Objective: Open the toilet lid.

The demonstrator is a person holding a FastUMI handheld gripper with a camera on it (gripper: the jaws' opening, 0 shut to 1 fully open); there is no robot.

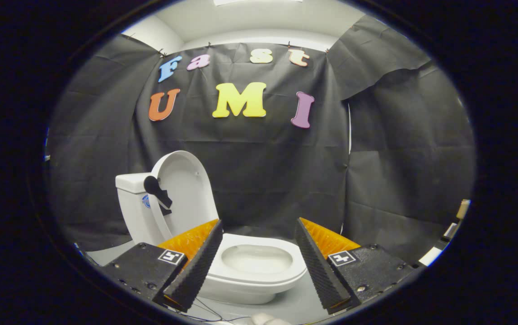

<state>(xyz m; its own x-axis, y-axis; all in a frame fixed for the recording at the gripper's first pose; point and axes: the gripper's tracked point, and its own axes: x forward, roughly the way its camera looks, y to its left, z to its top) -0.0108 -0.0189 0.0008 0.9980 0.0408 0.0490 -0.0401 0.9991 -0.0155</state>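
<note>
Standing upright, the toilet lid [185, 189] is raised and leans back against the white tank [133, 203] behind it. We record its pale inner face turned toward the bowl. A small black fitting [157, 190] sits on the lid's near edge, roughly at tank-top level; we cannot tell what it is.

Below the lid, the toilet [259, 275] presents its seat ring down over the bowl, and the oval opening lies bare between the two fingers as seen from the gripper view. The bowl sits just ahead of the fingers and slightly lower than them. The lid and tank stand beyond the left finger, off to that side.

We note the gripper [259, 234] with its fingers spread wide apart and nothing between them but the view of the seat. Neither finger touches the toilet. Each finger's ribbed inner face is turned toward the other, and a square marker tag [171, 257] is fixed on the left finger's block, with a matching one on the right.

Thin cables [207, 310] run across the pale floor [299, 307] in front of the bowl's base, under the gripper. Black cloth [403, 180] hangs as the booth wall behind and to both sides of the toilet. A white ceiling [259, 22] shows above the cloth.
</note>
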